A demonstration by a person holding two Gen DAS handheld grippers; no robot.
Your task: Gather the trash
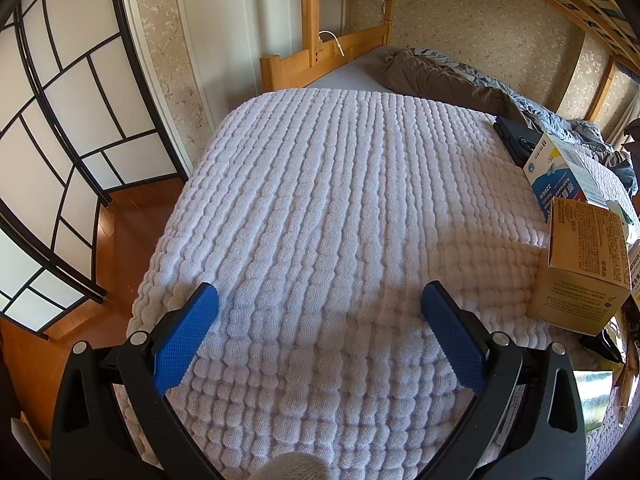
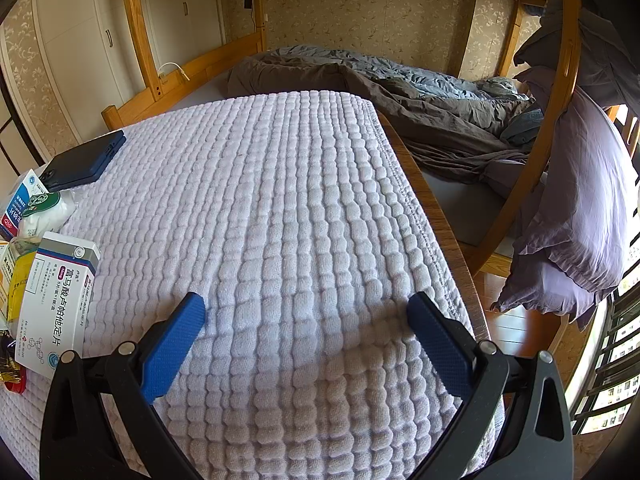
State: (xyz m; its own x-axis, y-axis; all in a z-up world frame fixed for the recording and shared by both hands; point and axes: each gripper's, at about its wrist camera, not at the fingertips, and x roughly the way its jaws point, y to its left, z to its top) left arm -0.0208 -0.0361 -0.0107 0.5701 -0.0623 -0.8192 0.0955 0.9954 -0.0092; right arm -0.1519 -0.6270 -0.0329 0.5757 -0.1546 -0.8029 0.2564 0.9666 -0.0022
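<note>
A pile of trash lies on a white quilted cloth (image 1: 340,200). In the left wrist view it sits at the right edge: a tan carton (image 1: 580,268), a blue-and-white medicine box (image 1: 560,172) and shiny wrappers (image 1: 600,392). In the right wrist view it sits at the left edge: a white medicine box (image 2: 56,304), a blue-and-white box (image 2: 18,204), a crumpled white wrapper (image 2: 48,212) and a yellow packet (image 2: 16,284). My left gripper (image 1: 320,304) is open above the bare cloth, left of the pile. My right gripper (image 2: 306,312) is open above the cloth (image 2: 300,200), right of the pile. Neither holds anything.
A dark blue phone case (image 2: 84,158) lies on the cloth behind the pile. Beyond the cloth is a wooden bunk bed frame (image 1: 324,54) with a rumpled grey duvet (image 2: 420,96). A paper screen (image 1: 60,120) stands left; purple bedding (image 2: 580,208) hangs on the right.
</note>
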